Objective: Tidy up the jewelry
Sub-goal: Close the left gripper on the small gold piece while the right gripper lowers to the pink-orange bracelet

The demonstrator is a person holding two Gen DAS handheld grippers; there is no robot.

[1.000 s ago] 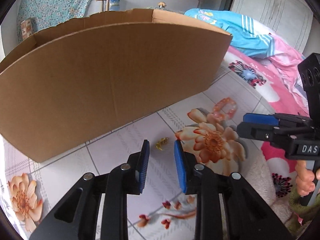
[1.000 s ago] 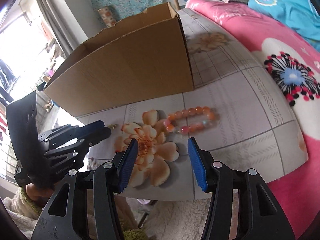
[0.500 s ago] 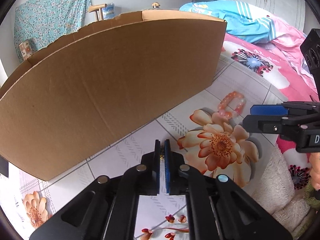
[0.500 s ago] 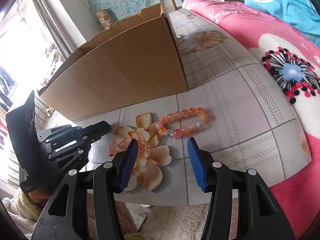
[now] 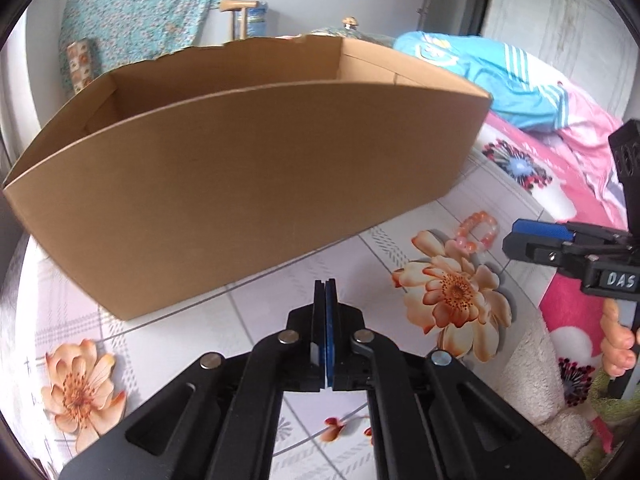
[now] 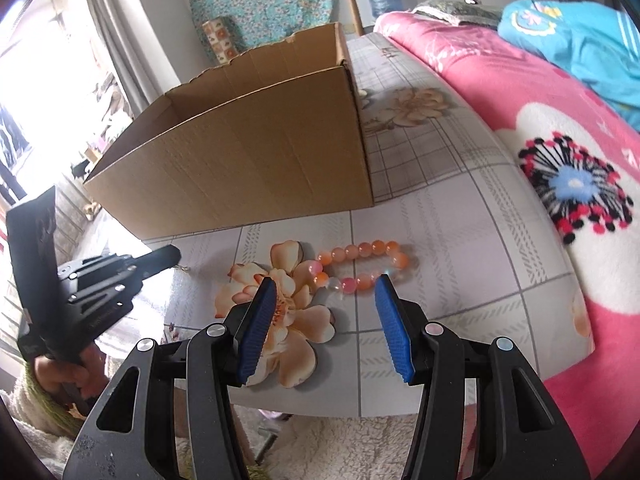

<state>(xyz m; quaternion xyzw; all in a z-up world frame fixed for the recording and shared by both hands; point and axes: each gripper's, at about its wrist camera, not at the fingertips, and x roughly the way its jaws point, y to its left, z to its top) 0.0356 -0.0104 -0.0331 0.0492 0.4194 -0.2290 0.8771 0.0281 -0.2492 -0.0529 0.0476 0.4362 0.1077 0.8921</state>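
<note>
Progress stands at an early stage, judging by what lies on the table. Your left gripper [image 5: 325,292] has its jaws pressed fully together, hovering in front of the cardboard box [image 5: 248,184]. In the right wrist view a small gold piece [image 6: 183,269] shows just under its tip; whether the pads have pinched it you cannot confirm, since the left wrist view shows nothing visible between them. Treat that grasp as unverified.

Your right gripper [image 6: 325,294] stands with jaws apart, grasping nothing. The bead bracelet [image 6: 362,266] lies flat on the floral tablecloth [image 6: 460,240], just beyond the right fingertips, beside a printed orange flower and in front of the box's right corner. It is untouched.

The box is open-topped; its floor is hidden from both cameras, so contents cannot be stated.

Outstanding, as judged: 1 bracelet to be picked up and placed in the box, plus delivery of the gold piece if held.
</note>
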